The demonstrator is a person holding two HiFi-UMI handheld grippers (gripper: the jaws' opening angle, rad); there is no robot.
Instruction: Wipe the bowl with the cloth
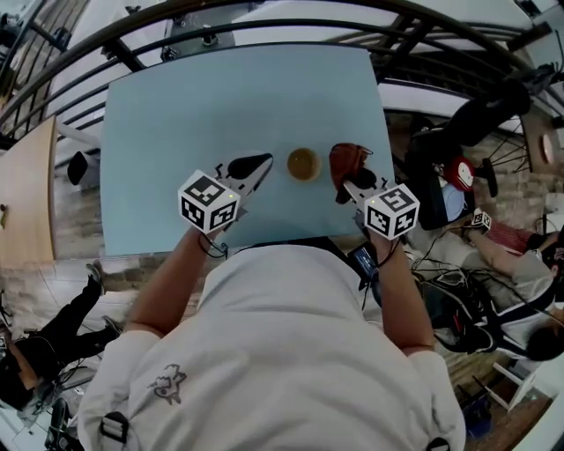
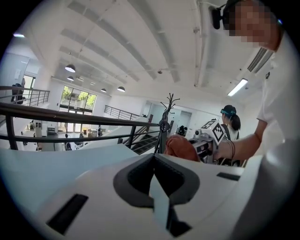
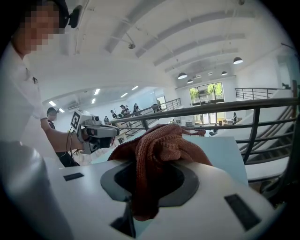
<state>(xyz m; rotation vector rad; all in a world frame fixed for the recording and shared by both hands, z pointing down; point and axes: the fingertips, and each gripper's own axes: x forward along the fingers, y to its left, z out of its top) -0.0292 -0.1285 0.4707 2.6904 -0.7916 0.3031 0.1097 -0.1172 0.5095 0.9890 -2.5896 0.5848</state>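
A small brown bowl (image 1: 303,164) stands on the pale blue table (image 1: 176,123), between my two grippers. My left gripper (image 1: 261,166) hovers just left of the bowl, its jaws shut with nothing between them, as the left gripper view (image 2: 153,161) shows. My right gripper (image 1: 351,183) is just right of the bowl, shut on a rust-red knitted cloth (image 1: 347,161). In the right gripper view the cloth (image 3: 157,150) bunches up over the jaws and hangs down between them. Both grippers are raised above the table and point nearly level.
The table's near edge runs just in front of the person's body. A dark railing (image 1: 264,18) curves behind the table's far side. People sit on the floor to the right (image 1: 493,238) and lower left (image 1: 53,326), among cables.
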